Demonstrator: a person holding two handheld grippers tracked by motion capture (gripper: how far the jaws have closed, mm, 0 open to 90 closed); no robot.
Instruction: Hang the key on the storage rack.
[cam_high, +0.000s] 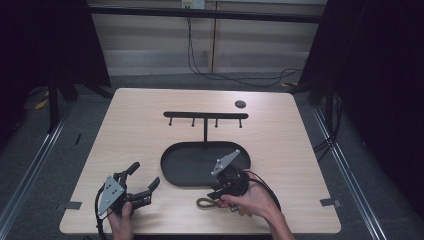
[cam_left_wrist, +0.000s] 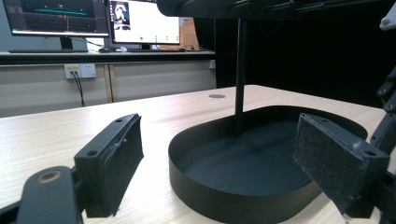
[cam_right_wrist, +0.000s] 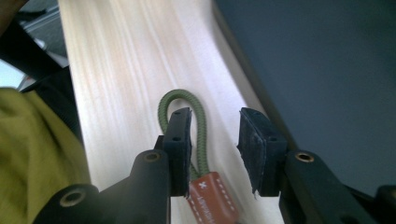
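Both grippers sit on the near side of the tray (cam_high: 172, 172), the oval black dish at mid-table. Right gripper (cam_right_wrist: 215, 142) hovers just off the tray's near right rim, tipped down over a green cord loop (cam_right_wrist: 201, 122) with a brown leather tab (cam_right_wrist: 212, 198). Its jaws stand partly spread; one strand of the loop and the tab's end lie between them, but the pads do not visibly press on either. From above, the loop (cam_high: 204, 202) lies flat on the table just in front of the tray, its long axis running roughly along the tray's near rim, the rounded end pointing toward the left gripper and the tab end lying under the right hand (cam_high: 252, 199). Left gripper (cam_high: 141, 184) rests off the tray's near left end, jaws spread wide with nothing between them, aimed at the tray. Its own camera looks across the tray's wall (cam_left_wrist: 219, 198) to the post (cam_left_wrist: 240, 70) rising from the far rim. That post carries a crossbar (cam_high: 205, 115) with four short pegs. Beyond the bar, toward the far right corner, lies a small dark disc (cam_high: 240, 104).
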